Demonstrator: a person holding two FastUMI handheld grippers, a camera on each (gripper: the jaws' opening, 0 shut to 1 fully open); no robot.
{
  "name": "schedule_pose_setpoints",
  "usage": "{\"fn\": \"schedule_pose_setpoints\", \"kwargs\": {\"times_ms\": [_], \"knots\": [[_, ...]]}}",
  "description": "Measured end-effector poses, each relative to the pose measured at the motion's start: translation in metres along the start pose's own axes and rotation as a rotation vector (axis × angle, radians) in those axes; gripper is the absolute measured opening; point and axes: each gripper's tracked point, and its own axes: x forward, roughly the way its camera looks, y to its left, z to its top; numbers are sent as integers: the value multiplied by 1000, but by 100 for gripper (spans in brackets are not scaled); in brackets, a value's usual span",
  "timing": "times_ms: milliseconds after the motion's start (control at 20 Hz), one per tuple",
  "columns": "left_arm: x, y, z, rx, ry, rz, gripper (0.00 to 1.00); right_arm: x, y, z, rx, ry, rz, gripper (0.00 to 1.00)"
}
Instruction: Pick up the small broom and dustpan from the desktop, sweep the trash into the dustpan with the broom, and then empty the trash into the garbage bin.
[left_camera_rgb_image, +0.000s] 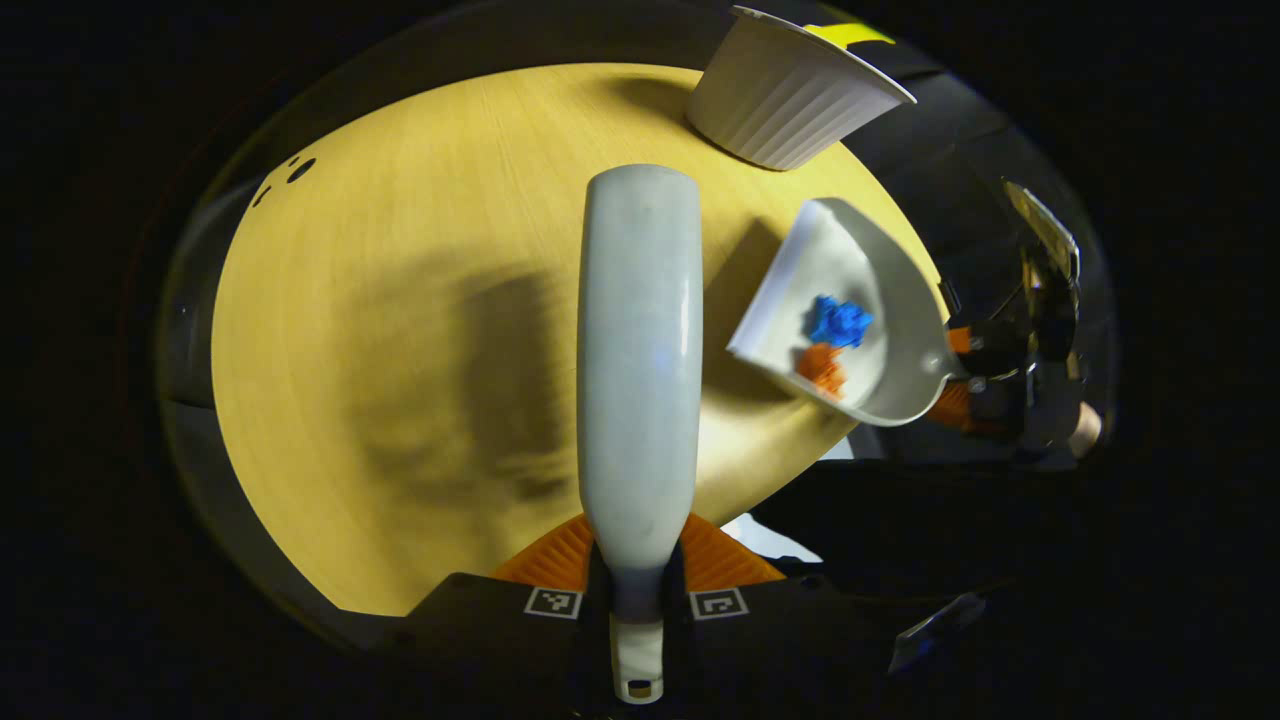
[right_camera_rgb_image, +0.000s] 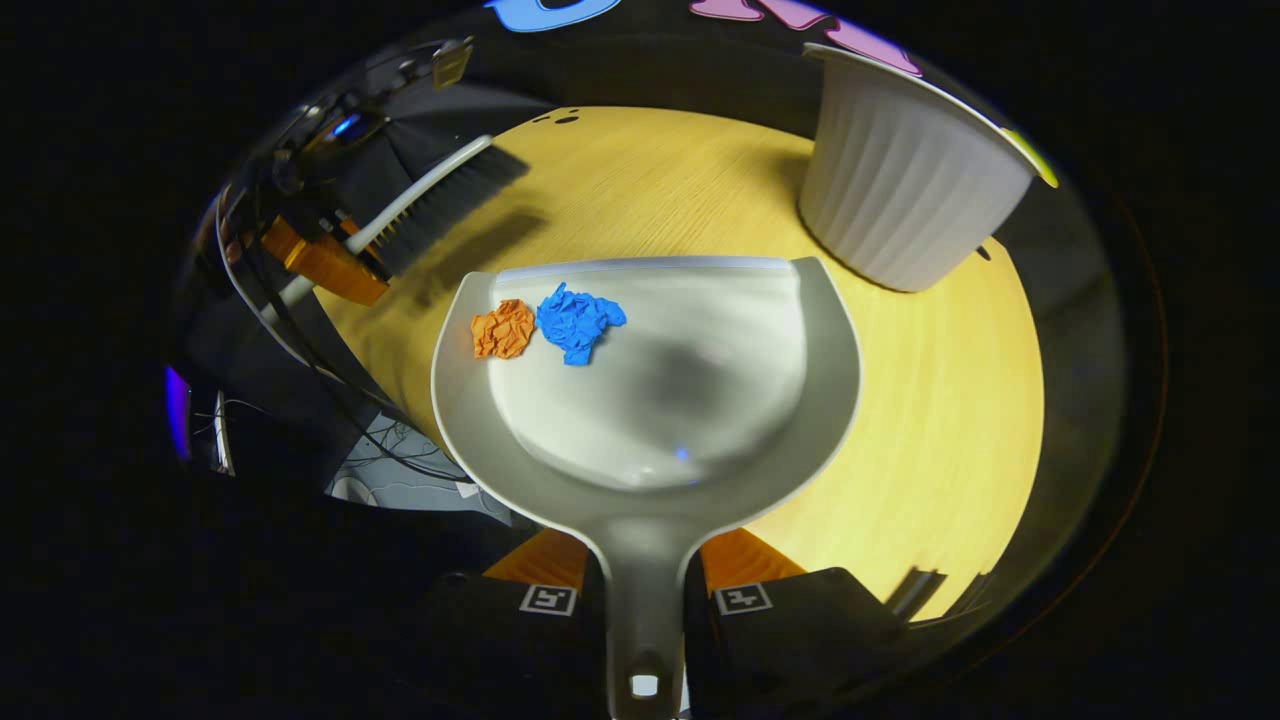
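Holding dustpan (right_camera_rgb_image: 650, 380) level in right claw (right_camera_rgb_image: 645, 590) so trash (right_camera_rgb_image: 560, 322) stays in; left claw (left_camera_rgb_image: 638, 590) grips broom (left_camera_rgb_image: 638, 350); we judge bin (right_camera_rgb_image: 900, 190) next.

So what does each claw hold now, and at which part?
The left claw holds the broom at the neck of its handle. The right claw holds the dustpan by its handle.

Broom (left_camera_rgb_image: 640, 360) bristles hidden under its back; bin (right_camera_rgb_image: 905, 185) inside unseen; dustpan (right_camera_rgb_image: 650, 390) handle end cut off.
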Motion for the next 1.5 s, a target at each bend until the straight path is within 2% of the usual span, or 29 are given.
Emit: {"fn": "schedule_pose_setpoints", "kwargs": {"times_ms": [100,300,450,700,850,900,950,1050,1200,1250,1300,1500], "knots": [[9,5,-30,7,10,5,25,-17,-5,9,80,-9,-34,35],[13,-8,-41,-24,11,-33,25,-22,1,11,196,-26,-64,35],[22,-5,-49,-35,13,-50,25,-32,7,16,276,-34,-58,35],[27,7,-60,-57,5,-69,25,-46,-4,32,270,-76,-79,35],[29,9,-62,-72,-4,-78,25,-82,-36,80,316,-138,-87,35],[27,11,-63,-69,-8,-79,25,-86,-47,94,334,-159,-94,39],[25,15,-66,-65,-13,-79,25,-88,-61,107,337,-171,-111,35],[22,14,-67,-72,-23,-82,25,-86,-86,125,313,-175,-157,35],[17,16,-68,-116,-56,-95,25,-81,-110,156,322,-176,-175,35],[14,19,-66,-133,-68,-99,22,-77,-121,166,323,-179,-187,31],[9,21,-65,-150,-81,-105,25,-73,-132,175,316,-183,-214,35],[2,18,-56,-198,-116,-115,25,-53,-171,204,283,-188,-333,35]]}}
